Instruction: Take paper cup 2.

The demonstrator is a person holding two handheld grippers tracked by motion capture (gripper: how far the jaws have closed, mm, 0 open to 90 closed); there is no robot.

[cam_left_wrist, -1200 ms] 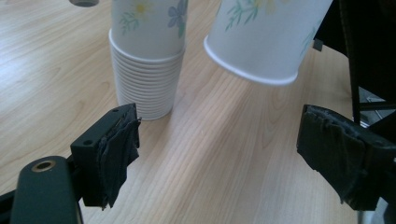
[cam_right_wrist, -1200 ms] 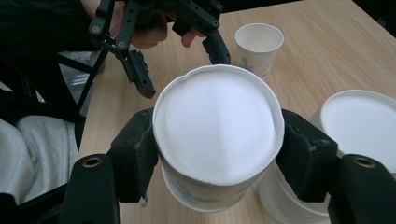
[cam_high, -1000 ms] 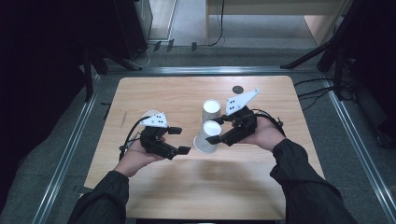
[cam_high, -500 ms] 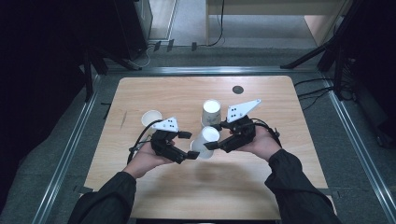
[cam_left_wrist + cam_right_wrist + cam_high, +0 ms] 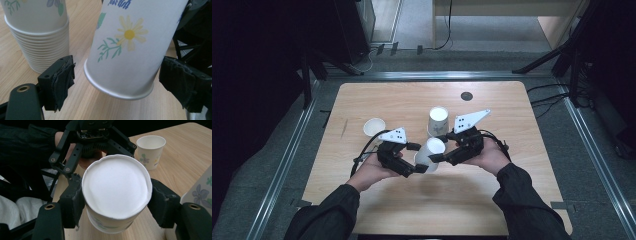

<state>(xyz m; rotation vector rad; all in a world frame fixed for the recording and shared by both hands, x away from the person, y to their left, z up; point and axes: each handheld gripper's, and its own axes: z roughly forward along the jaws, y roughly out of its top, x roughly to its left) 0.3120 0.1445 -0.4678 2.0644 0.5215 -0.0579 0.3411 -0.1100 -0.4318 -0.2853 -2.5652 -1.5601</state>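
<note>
A white paper cup with a flower print [image 5: 430, 152] hangs tilted above the wooden table [image 5: 492, 200]. My right gripper [image 5: 438, 149] is shut on it near its base. In the right gripper view the cup's closed bottom [image 5: 116, 187] faces the camera between both pads. My left gripper [image 5: 418, 161] is open, its jaws on either side of the cup's rim end [image 5: 130, 45]. The left pad [image 5: 62, 82] stands clear of the wall.
An upside-down stack of several paper cups [image 5: 438, 120] stands just behind the hands, close to the left jaw [image 5: 37, 32]. A single upright cup [image 5: 374, 128] sits to the left. A small dark disc [image 5: 466, 96] lies near the far edge.
My left gripper has moved right, up to the cup, and its jaws now flank the rim end. The right hand has sunk slightly toward the near side with the cup.
</note>
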